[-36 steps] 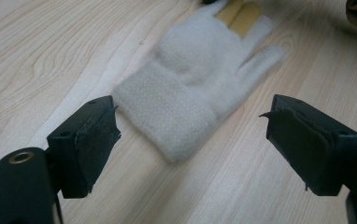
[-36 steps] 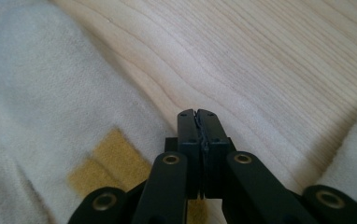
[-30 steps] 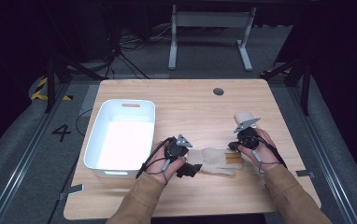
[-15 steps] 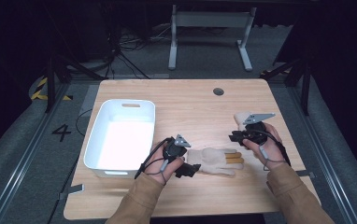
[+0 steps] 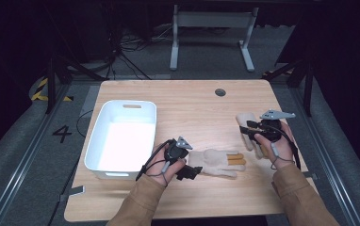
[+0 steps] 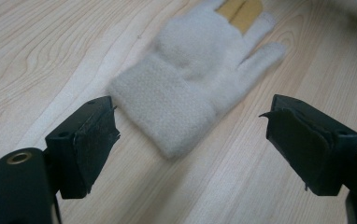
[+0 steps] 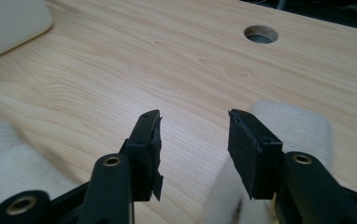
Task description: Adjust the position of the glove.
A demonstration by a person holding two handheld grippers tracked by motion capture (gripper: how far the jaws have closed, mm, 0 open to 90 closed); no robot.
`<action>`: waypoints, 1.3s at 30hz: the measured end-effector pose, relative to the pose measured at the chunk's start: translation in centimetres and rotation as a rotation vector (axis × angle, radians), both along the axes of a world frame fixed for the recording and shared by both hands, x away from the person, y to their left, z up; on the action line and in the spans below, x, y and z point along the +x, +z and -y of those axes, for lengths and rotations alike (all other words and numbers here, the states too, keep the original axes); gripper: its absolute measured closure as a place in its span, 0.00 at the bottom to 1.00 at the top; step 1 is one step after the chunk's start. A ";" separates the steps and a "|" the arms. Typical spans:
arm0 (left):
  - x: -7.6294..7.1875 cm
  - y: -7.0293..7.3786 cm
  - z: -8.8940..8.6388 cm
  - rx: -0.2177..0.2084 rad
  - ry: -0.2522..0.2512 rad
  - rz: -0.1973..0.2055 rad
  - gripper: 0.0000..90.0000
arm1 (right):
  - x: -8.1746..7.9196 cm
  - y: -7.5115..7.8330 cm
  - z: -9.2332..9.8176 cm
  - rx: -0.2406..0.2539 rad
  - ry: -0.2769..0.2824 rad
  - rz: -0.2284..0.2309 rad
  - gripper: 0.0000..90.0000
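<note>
Clearly both gloves are down on the wooden table now, and neither is held. The left gripper has its jaws spread wide, with nothing between the pads; just ahead of them lies the first glove, flat, cuff end nearest the gripper and fingers pointing away, its two middle fingers tan. The right gripper has just been opening its jaws, and they now stand apart over bare wood with nothing between them; the second glove lies partly beneath and just behind them, its cream fleece showing beside the right-hand jaw in the right gripper view. The white bin sits off to the far side of the left gripper from the gloves, well apart from the right one. As for handling, I judge these gloves light, soft and limp: fleecy knit that will fold and droop wherever it is not supported, with no risk of breaking and little of slipping, since the nap should catch on the pads. The cuff looks like the best place to take hold, being the thickest and doubled part, and for the left gripper it is the nearest edge. A pinch there needs the jaws to come low, almost to the wood, so that one pad gets under or against the fabric rather than skating over it.
</note>
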State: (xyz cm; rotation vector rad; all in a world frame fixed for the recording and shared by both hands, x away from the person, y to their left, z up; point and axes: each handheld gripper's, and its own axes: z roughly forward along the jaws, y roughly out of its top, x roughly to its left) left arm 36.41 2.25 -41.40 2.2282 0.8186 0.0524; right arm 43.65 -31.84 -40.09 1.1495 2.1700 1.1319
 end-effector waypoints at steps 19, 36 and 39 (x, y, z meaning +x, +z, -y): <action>-0.1 -0.1 0.0 0.005 -0.014 -0.012 0.19 | 1.9 -2.9 5.0 0.074 -0.168 -0.076 0.50; -0.2 -0.3 0.1 0.016 -0.017 -0.013 0.18 | 2.7 -5.0 5.5 -0.009 -0.207 -0.142 0.52; -0.2 -0.3 0.1 0.022 -0.010 -0.015 0.18 | 2.7 -5.2 5.2 -0.030 -0.209 -0.152 0.54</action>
